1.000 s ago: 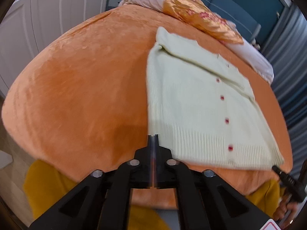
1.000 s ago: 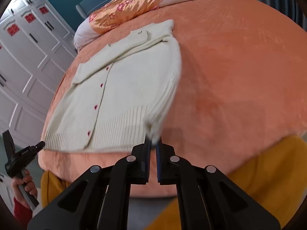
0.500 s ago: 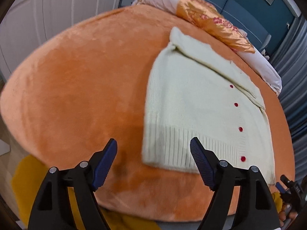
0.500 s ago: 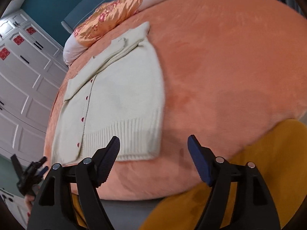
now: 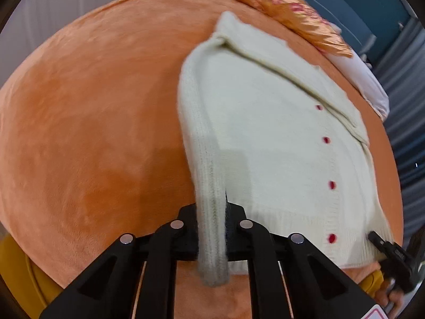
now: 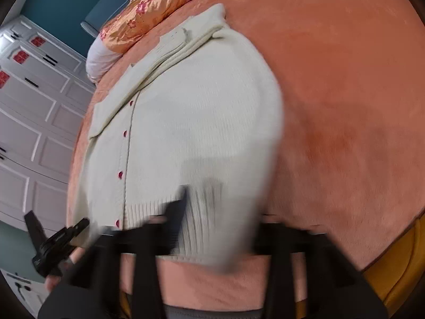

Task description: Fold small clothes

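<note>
Clamped on the near-left hem corner of the cream cardigan [image 5: 268, 143], the left gripper [image 5: 212, 228] has its jaws drawn in tight, and a bunched strip of knit runs between them and hangs out below. That corner is lifted off the orange bedspread [image 5: 93, 133], while the rest of the garment lies flat with 5 red buttons [image 5: 326, 140] running down its front toward the near hem.

Over on the other side, the right gripper [image 6: 212, 228] sits at the near-right hem corner of the same cardigan [image 6: 191, 122]. Motion blur smears its fingers and the ribbed hem across them, so I cannot tell whether the jaws are closed on the knit or still apart. The cloth there bulges up off the bedspread [image 6: 345, 79].

At the far end of the bed lie an orange floral satin pillow [image 6: 151, 8] and a pale pillow [image 6: 101, 61] just beside it. White panelled wardrobe doors [image 6: 32, 122] stand on the left in the right wrist view. Each camera catches the other gripper low at its edge.
</note>
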`<act>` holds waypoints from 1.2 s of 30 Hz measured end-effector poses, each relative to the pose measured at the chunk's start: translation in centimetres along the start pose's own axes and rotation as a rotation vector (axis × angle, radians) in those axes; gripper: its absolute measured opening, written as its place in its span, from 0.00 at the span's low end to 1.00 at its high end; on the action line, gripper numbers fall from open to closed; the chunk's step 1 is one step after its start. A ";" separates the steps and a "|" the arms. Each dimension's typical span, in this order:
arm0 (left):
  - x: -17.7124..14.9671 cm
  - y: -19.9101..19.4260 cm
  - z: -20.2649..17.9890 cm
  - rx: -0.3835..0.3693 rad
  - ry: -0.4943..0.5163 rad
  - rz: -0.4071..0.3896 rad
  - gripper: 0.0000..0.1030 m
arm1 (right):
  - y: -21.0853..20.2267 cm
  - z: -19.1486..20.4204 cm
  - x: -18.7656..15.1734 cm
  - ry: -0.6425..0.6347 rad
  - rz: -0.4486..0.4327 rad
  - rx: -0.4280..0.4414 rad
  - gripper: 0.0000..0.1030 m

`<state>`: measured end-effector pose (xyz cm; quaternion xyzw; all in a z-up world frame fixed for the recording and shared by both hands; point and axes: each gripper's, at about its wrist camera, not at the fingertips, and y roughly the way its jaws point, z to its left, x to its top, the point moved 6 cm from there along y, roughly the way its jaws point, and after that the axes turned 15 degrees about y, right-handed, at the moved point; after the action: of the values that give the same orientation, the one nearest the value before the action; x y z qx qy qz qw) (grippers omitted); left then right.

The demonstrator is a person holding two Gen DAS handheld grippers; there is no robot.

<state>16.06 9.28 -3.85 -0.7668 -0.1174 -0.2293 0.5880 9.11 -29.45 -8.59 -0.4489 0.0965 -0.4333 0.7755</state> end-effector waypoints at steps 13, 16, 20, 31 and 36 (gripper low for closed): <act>-8.4 -9.1 -1.2 -0.089 0.204 0.099 0.06 | -9.9 -4.1 -6.5 -0.238 0.045 -0.051 0.05; -12.9 -11.7 -2.3 -0.086 0.298 0.172 0.05 | -13.2 -5.5 -9.8 -0.320 0.095 -0.069 0.05; -17.5 -16.7 -4.5 -0.124 0.378 0.207 0.05 | -18.4 -6.1 -12.7 -0.388 0.118 -0.055 0.05; -14.6 -21.4 -6.8 -0.105 0.372 0.033 0.06 | -21.8 -4.0 -11.1 -0.452 -0.007 0.007 0.05; -4.9 -20.1 -6.0 -0.020 0.324 -0.171 0.06 | -20.3 1.0 -3.0 -0.404 -0.230 0.104 0.05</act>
<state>1.49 9.65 12.01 -0.7128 -0.0836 -0.4000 0.5700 -4.00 -31.07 7.08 -0.4940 -0.1345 -0.4245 0.7468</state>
